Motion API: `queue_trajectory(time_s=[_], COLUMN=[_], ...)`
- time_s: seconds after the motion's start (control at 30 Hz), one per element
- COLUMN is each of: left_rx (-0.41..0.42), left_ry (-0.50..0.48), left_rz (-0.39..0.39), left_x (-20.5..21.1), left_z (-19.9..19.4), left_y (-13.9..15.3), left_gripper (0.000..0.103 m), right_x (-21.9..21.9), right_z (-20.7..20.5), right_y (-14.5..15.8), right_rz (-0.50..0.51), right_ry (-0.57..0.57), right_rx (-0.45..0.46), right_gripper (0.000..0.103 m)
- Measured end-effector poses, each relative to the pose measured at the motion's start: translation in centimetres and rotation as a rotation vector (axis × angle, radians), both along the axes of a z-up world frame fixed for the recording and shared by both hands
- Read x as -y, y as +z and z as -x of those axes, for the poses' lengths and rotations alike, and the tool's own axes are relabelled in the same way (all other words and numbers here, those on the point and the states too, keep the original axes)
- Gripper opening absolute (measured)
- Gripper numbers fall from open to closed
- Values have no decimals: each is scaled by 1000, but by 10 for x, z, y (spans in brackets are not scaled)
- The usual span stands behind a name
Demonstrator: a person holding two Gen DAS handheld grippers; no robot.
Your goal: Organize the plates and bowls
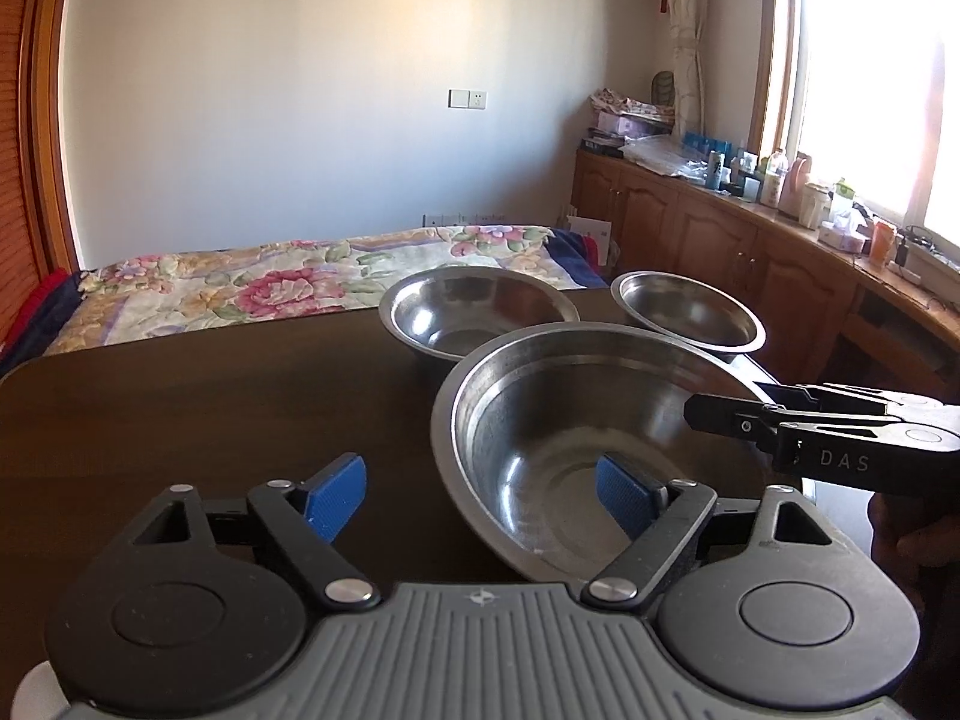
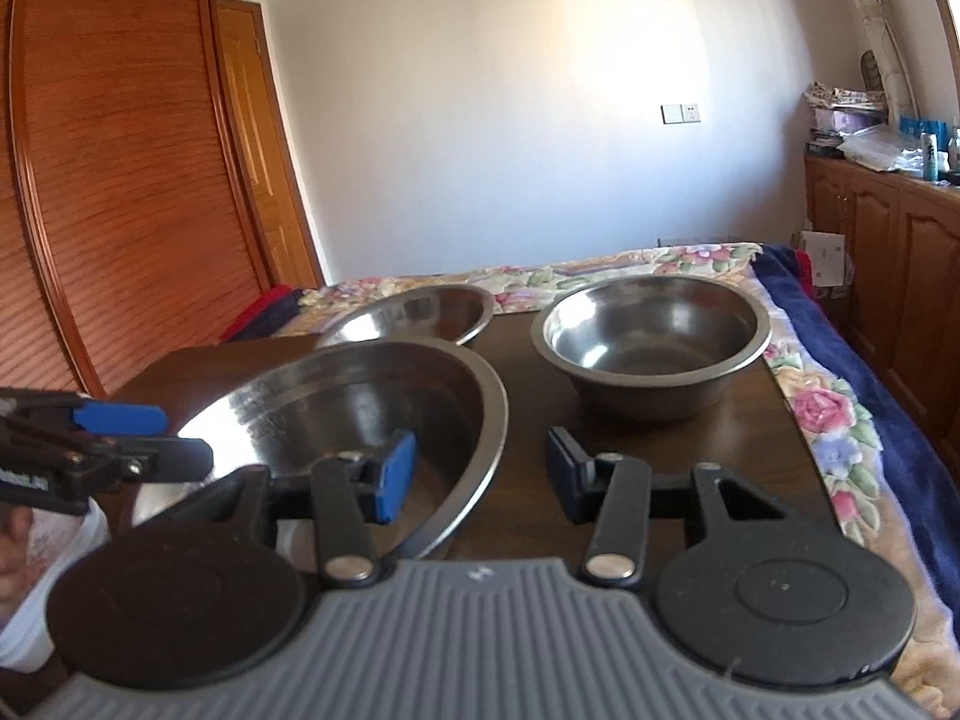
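Three steel bowls stand on a dark wooden table (image 1: 180, 408). The largest bowl (image 1: 576, 432) is nearest and looks tilted; it also shows in the right wrist view (image 2: 360, 408). My left gripper (image 1: 480, 498) is open, its right finger inside the bowl's near rim, its left finger over the table. My right gripper (image 2: 480, 468) is open, straddling the bowl's right rim. It enters the left wrist view from the right (image 1: 720, 414). A mid-sized bowl (image 1: 474, 312) and a smaller bowl (image 1: 690, 309) stand behind; the smaller one shows in the right wrist view (image 2: 651, 342).
A bed with a floral blanket (image 1: 270, 282) lies beyond the table's far edge. Wooden cabinets (image 1: 750, 264) with bottles and clutter run under the window at right. A wooden wardrobe (image 2: 120, 180) stands at left. A white cloth (image 2: 36, 570) lies by the table's left.
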State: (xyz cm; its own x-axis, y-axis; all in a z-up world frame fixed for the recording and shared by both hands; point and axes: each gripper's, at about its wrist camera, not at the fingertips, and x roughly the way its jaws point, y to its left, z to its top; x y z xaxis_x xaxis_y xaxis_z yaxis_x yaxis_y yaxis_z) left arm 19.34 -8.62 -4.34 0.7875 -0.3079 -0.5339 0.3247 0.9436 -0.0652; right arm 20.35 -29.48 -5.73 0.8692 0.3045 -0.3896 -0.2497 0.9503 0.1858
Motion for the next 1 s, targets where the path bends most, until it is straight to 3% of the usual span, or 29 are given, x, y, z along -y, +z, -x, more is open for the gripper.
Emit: queue_trajectory(time_s=[0.23, 0.37, 0.5, 0.6, 1.0], left_rx=[-28, -41, -53, -55, -9], left_ry=[-1, -3, -16, -26, -48], left_rz=[3, -7, -10, 3, 34], left_x=[3, 5, 5, 6, -1], left_z=[-9, -11, -8, -5, 20], left_y=[-3, -5, -5, -3, 12], left_gripper=[60, 54, 42, 40, 40], right_x=[-3, -3, -3, -3, -7], right_z=[0, -2, -3, -4, 18], right_y=[1, 1, 1, 1, 22], right_rz=[19, 24, 24, 18, -10], right_ry=[6, 4, 15, 25, 14], right_rx=[1, -6, -10, -17, 10], right_gripper=[50, 48, 35, 29, 29])
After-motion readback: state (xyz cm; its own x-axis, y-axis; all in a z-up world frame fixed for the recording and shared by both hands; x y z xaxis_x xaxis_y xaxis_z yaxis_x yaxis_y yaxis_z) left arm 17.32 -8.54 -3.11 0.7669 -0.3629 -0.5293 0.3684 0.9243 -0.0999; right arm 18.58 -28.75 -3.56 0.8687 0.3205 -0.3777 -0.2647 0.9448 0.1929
